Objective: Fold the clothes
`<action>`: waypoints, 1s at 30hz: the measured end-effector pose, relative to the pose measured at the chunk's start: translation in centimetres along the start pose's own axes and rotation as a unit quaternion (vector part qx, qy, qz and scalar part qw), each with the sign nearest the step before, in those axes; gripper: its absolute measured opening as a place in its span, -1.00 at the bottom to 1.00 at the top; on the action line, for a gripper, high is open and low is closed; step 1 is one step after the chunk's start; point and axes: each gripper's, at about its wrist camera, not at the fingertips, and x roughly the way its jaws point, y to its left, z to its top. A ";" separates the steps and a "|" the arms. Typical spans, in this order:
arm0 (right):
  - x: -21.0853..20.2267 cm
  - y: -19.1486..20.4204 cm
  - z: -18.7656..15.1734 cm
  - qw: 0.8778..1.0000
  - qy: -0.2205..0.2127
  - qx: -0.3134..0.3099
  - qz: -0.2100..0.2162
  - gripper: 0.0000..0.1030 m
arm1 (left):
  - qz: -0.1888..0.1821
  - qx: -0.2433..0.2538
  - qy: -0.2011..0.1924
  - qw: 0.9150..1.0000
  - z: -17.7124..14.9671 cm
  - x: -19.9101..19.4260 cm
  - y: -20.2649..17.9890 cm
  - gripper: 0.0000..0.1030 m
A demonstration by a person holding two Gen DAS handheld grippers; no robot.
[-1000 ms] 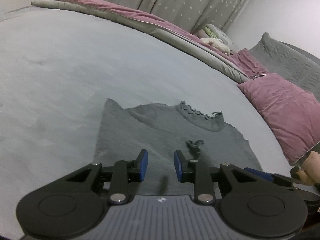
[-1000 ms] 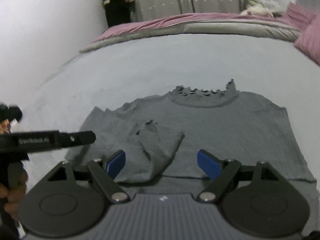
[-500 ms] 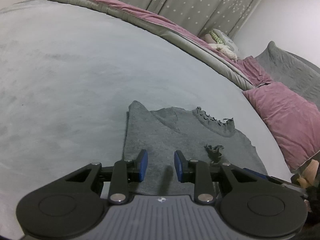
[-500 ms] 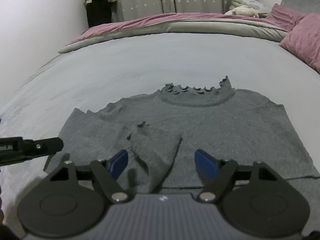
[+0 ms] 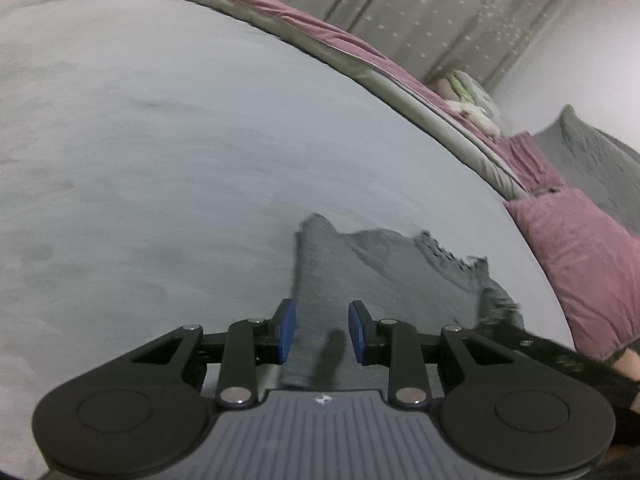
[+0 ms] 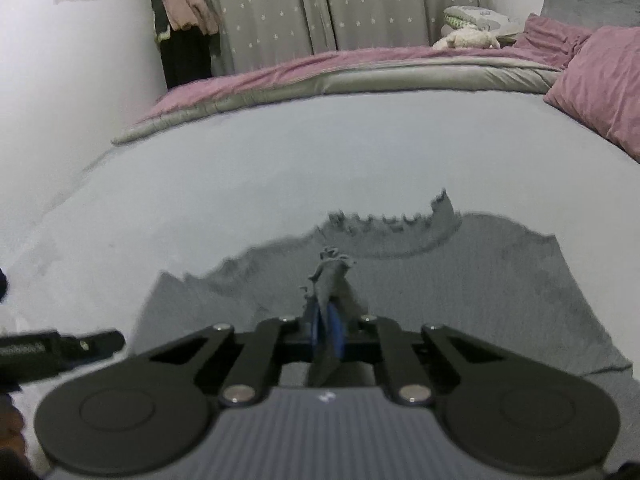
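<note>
Our right tool point(image 6: 326, 330) pinches the grey sweater's point(image 6: 460, 280) sleeve point(image 6: 332, 276), our left tool point(image 5: 322, 330) hangs released, and we judge most folding undone.

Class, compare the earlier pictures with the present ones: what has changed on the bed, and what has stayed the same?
The right tool has shut on the folded-in sleeve of the grey sweater, bunching it up between its pads. The left tool stays open over the sweater's left edge, holding nothing. The sweater's body still lies flat on the bed.
</note>
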 end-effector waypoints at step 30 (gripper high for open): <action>-4.9 14.6 16.0 0.990 -0.096 -0.049 0.086 -0.86 | 0.003 0.066 0.018 0.998 -3.8 0.2 -1.2 0.12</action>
